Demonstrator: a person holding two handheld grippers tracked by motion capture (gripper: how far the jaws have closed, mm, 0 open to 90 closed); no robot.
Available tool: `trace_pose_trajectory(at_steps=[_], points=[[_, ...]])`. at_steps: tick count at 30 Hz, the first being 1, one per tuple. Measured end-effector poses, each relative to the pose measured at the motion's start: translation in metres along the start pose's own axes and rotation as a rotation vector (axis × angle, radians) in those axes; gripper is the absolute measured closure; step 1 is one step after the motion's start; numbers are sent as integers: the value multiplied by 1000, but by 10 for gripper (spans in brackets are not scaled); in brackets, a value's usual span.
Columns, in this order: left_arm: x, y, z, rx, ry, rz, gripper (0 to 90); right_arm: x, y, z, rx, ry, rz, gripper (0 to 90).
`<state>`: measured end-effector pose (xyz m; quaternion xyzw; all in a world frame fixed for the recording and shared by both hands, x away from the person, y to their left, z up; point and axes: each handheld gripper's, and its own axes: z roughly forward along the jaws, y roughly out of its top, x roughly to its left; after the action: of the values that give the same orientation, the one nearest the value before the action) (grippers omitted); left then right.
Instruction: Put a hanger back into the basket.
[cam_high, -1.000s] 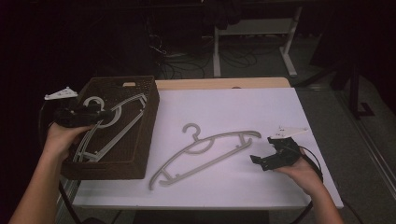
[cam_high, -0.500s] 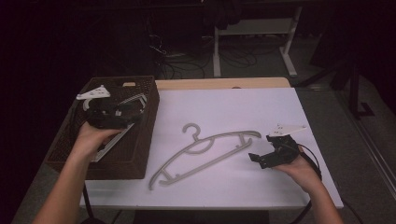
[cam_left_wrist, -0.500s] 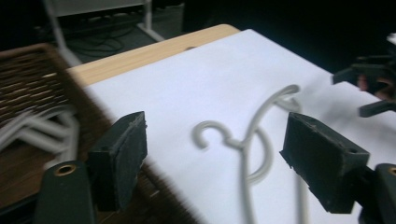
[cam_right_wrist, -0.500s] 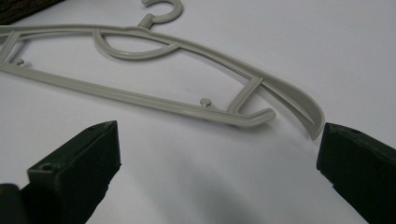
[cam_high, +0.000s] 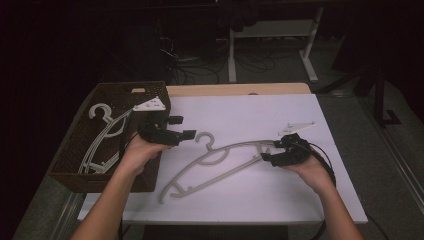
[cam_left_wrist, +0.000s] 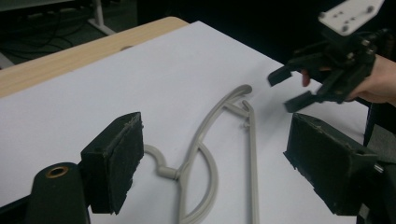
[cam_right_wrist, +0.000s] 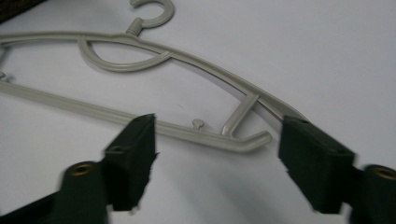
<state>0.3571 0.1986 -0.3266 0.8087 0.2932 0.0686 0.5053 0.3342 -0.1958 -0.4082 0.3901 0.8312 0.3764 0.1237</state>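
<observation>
A grey plastic hanger (cam_high: 235, 146) lies flat on the white table, hook toward the basket. My left gripper (cam_high: 184, 126) hovers at the basket's right edge, just left of the hook, open and holding nothing. In the left gripper view the hook and arm of the hanger (cam_left_wrist: 201, 133) lie between and beyond the spread jaws of my left gripper (cam_left_wrist: 214, 120). My right gripper (cam_high: 270, 150) is open at the hanger's right end. In the right gripper view the tip of the hanger (cam_right_wrist: 210, 135) sits between its two wide-apart jaws (cam_right_wrist: 217, 120), untouched. The right gripper (cam_left_wrist: 282, 91) also appears at the upper right of the left gripper view.
A brown woven basket (cam_high: 100, 177) stands at the table's left edge and holds white hangers (cam_high: 107, 135). A wooden strip (cam_high: 235, 89) runs along the table's far edge. Desk legs and cables stand on the dark floor behind.
My left gripper has swung right from above the basket to the hanger's hook. The right gripper has edged slightly toward the hanger's end. The hanger has not moved.
</observation>
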Motion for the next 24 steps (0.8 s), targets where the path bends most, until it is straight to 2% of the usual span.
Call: trace_pose_trajectory(at_steps=[5,11,13,24], points=[[-5,-8,15,14,-18,-3,186,-5,9,18,37,0,-12,598],[-8,-19,31,59,-19,8,186,-8,8,31,75,-27,-26,853],[-8,-23,35,72,-16,1,186,-10,5,33,82,-34,-22,890],[-9,-41,50,118,-7,-16,195,-10,-1,43,105,-11,-34,892]])
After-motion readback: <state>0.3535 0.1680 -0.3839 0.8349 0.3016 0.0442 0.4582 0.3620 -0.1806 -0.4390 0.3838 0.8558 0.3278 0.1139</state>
